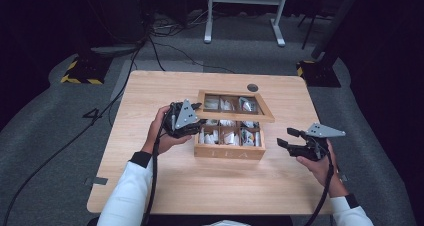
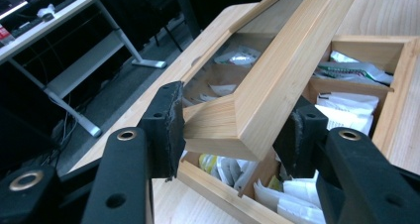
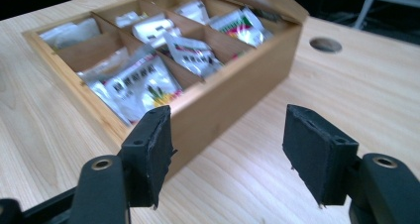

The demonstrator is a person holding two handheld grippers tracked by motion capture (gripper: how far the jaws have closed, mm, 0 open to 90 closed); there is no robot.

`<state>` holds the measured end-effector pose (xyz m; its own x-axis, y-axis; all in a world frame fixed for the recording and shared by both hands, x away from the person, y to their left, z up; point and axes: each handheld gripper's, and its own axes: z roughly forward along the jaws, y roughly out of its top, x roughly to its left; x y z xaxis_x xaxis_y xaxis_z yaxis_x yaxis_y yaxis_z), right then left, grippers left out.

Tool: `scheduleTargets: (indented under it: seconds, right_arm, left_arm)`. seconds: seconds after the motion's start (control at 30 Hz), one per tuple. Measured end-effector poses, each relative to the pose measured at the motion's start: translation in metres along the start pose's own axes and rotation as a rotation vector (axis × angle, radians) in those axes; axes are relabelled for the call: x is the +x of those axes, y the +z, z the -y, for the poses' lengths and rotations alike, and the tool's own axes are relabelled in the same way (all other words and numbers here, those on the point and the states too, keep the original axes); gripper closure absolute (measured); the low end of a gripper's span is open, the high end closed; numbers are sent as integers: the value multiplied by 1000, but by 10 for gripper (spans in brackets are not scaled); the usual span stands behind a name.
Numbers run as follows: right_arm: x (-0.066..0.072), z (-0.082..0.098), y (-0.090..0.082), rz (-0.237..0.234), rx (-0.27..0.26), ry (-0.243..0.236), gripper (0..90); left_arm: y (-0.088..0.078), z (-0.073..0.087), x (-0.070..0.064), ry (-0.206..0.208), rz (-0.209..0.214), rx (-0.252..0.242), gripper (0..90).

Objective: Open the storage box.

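From the high view, the left gripper (image 1: 192, 117) clamps the glass-paned wooden lid (image 1: 235, 106) of the compartmented wooden tea box (image 1: 229, 151), half raised.

In the left gripper view, the lid's corner (image 2: 233, 127) sits between both pads.

In the right gripper view, the right gripper (image 3: 228, 149) gapes empty just before the box wall (image 3: 223, 107). Next, I judge: swing the lid fully back.

Matt wooden box (image 1: 229, 151), seemingly glossy packets (image 3: 143, 83)

"TEA" on the box (image 1: 229, 152) front.
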<state>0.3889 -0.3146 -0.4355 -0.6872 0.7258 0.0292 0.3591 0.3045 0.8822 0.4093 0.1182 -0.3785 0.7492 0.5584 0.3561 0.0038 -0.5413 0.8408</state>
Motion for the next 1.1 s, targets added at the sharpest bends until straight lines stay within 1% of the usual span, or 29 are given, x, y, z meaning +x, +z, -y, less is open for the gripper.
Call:
scheduleTargets:
  seconds: [0.1, 0.17, 0.23, 0.27, 0.3, 0.37, 0.43, 0.53, 0.57, 0.63, 0.8, 0.9, 0.97, 1.1]
  right_arm:
    - [-6, 6, -1, 16, 15, 17, 358]
    - [-11, 10, -2, 14, 16, 43, 355]
    - [-14, 15, -1, 25, 29, 56, 355]
    - [-16, 17, 0, 27, 37, 68, 352]
    - [-18, 19, 1, 24, 46, 77, 351]
    - [-20, 24, 3, 31, 64, 85, 351]
    - [-21, 28, 5, 45, 92, 83, 351]
    - [-22, 33, 8, 48, 118, 76, 351]
    - [-22, 35, 10, 44, 134, 77, 350]
    - [-22, 36, 11, 44, 144, 77, 350]
    - [-20, 37, 14, 41, 159, 58, 350]
    - [-19, 38, 16, 36, 164, 60, 350]
    - [-19, 38, 17, 33, 166, 59, 350]
    - [-18, 40, 19, 25, 179, 52, 349]
  left_arm:
    - [1, -3, 4, -11, -5, -11, 515]
    - [1, -5, 5, -14, -11, -15, 517]
    - [1, -6, 6, -16, -21, -24, 523]
    - [1, -6, 6, -16, -21, -24, 523]
    - [1, -7, 9, -23, -14, -30, 523]
    - [2, -9, 13, -35, -15, -41, 523]
    - [3, -12, 16, -46, -17, -49, 523]
    - [3, -14, 20, -56, -15, -56, 523]
    - [4, -16, 23, -66, -14, -61, 524]
    - [5, -18, 27, -70, -22, -64, 531]
    - [7, -22, 34, -89, -20, -72, 536]
    - [8, -24, 37, -100, -27, -80, 539]
    - [9, -25, 39, -103, -25, -83, 539]
    - [11, -28, 44, -105, -38, -83, 554]
